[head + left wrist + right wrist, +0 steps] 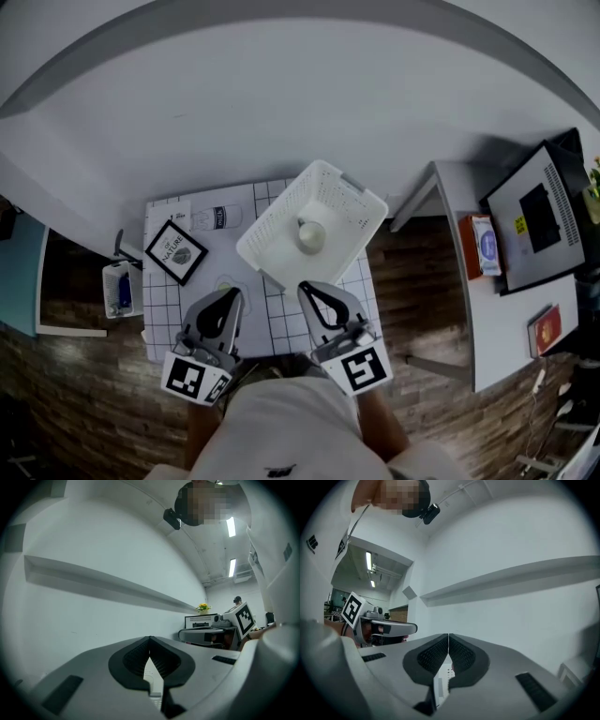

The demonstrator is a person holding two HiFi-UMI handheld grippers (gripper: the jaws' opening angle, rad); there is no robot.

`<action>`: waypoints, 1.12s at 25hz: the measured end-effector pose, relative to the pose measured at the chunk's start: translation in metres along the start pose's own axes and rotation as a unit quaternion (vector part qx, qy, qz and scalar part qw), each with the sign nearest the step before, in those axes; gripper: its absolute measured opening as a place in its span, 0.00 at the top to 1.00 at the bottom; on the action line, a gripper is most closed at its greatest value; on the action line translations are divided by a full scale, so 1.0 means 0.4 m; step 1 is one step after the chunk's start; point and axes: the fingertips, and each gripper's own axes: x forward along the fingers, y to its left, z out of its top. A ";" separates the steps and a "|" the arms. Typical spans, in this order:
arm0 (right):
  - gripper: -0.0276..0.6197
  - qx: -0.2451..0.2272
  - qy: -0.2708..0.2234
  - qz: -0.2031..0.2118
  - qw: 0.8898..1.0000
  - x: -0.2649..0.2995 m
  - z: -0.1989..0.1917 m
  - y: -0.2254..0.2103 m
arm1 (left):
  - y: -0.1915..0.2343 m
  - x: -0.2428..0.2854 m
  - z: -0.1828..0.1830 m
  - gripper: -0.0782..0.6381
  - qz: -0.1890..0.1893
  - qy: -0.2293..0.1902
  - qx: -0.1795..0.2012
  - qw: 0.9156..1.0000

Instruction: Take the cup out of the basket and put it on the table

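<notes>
gridded table: white basket at far right corner, cup inside, near its middle. left gripper and right gripper at near edge, both clenched, empty. cup looks light, rigid, smooth, maybe breakable; pinch its rim wall.

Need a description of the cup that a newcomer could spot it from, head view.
Find the checked table in the middle of the head view, then the white basket on its far right part. The cup is the pale round thing sitting alone inside the basket. The black frame lies outside it, on the cloth to the left.
</notes>
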 end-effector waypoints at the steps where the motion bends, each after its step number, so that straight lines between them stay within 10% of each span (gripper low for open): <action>1: 0.94 -0.001 0.001 0.003 1.000 0.006 -0.002 -0.009 | 0.005 0.008 0.000 0.88 0.004 0.001 0.000 1.000; 13: 0.94 0.024 -0.001 -0.020 1.000 0.092 -0.036 -0.072 | 0.083 0.090 -0.044 0.88 -0.021 0.019 -0.008 1.000; 28: 0.93 -0.038 0.132 -0.052 0.989 0.147 -0.182 -0.155 | 0.133 0.187 -0.106 0.88 -0.074 0.048 -0.003 0.996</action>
